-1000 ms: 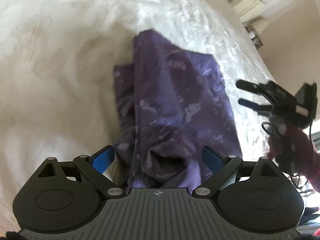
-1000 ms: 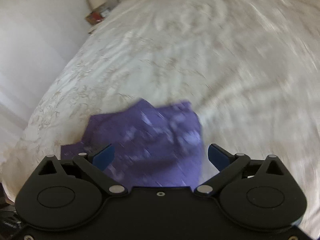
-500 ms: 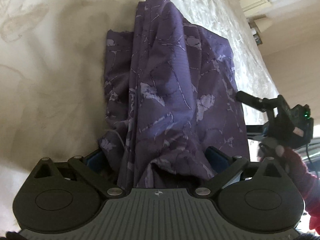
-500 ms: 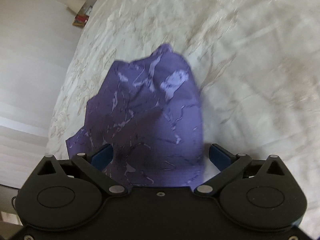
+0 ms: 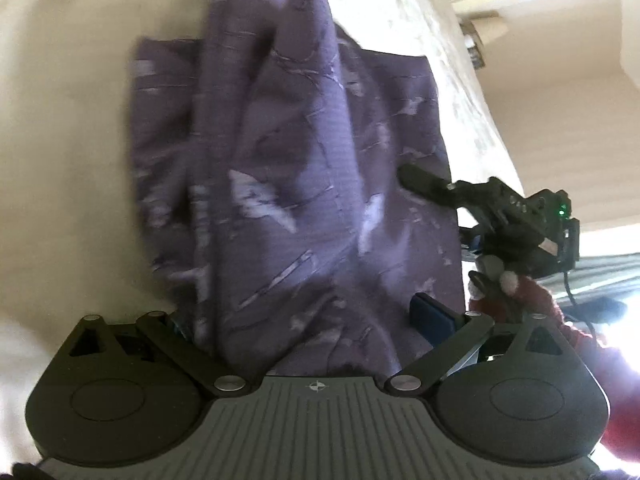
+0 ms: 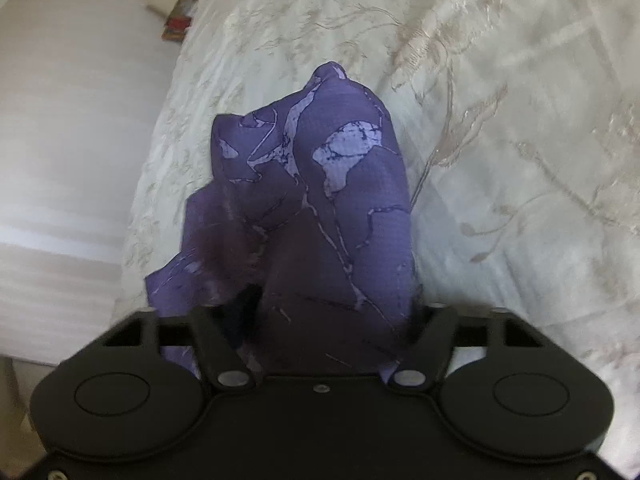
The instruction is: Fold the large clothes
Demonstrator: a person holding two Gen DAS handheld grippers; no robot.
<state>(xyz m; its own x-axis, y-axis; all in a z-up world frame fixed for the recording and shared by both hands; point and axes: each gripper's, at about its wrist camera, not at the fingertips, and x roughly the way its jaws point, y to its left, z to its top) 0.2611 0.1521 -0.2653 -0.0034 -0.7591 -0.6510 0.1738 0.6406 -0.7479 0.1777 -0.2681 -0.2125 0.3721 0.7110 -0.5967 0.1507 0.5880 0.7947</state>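
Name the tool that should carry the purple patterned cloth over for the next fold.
Right, probably. The right tool appears shut on the purple patterned cloth, with fabric bunched between its fingers. The left tool is open, the cloth merely lying between its spread pads, so it must close first.

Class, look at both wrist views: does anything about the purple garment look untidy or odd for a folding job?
Yes. The purple garment is bunched into uneven ridges rather than flat layers on the white bedspread.
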